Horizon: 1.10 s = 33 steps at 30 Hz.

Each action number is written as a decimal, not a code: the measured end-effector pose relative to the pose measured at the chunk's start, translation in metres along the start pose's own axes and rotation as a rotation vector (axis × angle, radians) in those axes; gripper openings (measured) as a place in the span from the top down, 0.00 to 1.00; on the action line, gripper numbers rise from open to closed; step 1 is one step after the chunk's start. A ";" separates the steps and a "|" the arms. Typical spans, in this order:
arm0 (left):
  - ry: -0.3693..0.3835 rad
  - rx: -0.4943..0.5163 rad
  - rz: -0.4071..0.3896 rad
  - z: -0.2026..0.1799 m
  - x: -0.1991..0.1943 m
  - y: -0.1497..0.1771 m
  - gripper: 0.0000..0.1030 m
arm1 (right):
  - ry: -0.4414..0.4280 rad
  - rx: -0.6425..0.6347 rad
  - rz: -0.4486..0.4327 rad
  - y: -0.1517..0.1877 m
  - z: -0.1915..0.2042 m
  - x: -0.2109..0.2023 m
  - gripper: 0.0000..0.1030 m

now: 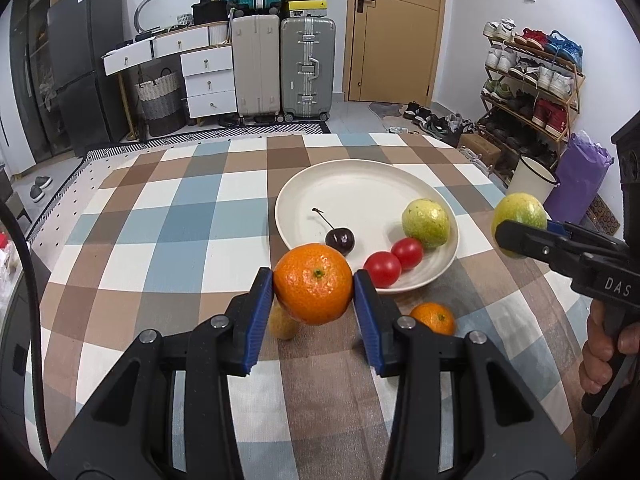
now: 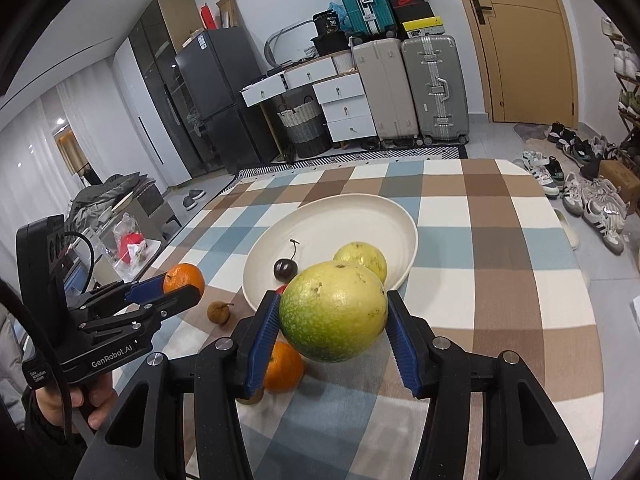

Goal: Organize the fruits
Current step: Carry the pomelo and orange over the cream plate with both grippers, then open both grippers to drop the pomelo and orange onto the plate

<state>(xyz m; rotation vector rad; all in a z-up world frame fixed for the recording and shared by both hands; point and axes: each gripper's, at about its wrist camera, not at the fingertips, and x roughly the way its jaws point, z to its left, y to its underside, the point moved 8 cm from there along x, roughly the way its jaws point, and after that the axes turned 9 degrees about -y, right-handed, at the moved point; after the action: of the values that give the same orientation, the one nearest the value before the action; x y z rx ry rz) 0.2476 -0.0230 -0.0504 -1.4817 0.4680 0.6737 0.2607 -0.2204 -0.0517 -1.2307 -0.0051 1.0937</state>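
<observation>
My left gripper (image 1: pixel 313 290) is shut on an orange (image 1: pixel 313 283) and holds it above the checked cloth, just in front of the white plate (image 1: pixel 360 184). My right gripper (image 2: pixel 333 320) is shut on a green-yellow fruit (image 2: pixel 333 311), held in the air to the right of the plate; it also shows in the left wrist view (image 1: pixel 519 216). On the plate lie a dark cherry (image 1: pixel 339 240), two red tomatoes (image 1: pixel 394 261) and a second green-yellow fruit (image 1: pixel 425 223). A smaller orange (image 1: pixel 433 317) and a small brown fruit (image 2: pixel 218 312) lie on the cloth.
The table carries a blue, brown and white checked cloth (image 1: pixel 180 220). Beyond it stand suitcases (image 1: pixel 306 66), white drawers (image 1: pixel 208 76) and a shoe rack (image 1: pixel 532 80). A white bucket (image 1: pixel 532 178) stands by the table's right edge.
</observation>
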 end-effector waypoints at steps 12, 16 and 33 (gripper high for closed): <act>0.023 -0.008 -0.002 -0.006 0.025 -0.018 0.63 | -0.004 -0.013 0.004 -0.023 -0.006 0.021 0.49; 0.027 -0.004 -0.003 -0.010 0.037 -0.024 0.63 | -0.001 -0.003 0.013 -0.028 -0.014 0.030 0.49; 0.033 0.002 0.034 -0.021 0.087 -0.028 0.63 | -0.012 -0.020 0.062 -0.047 -0.014 0.086 0.49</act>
<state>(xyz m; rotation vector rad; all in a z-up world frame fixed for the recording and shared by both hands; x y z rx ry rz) 0.3328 -0.0321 -0.0880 -1.4880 0.5202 0.6763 0.3447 -0.1706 -0.0675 -1.2487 0.0128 1.1573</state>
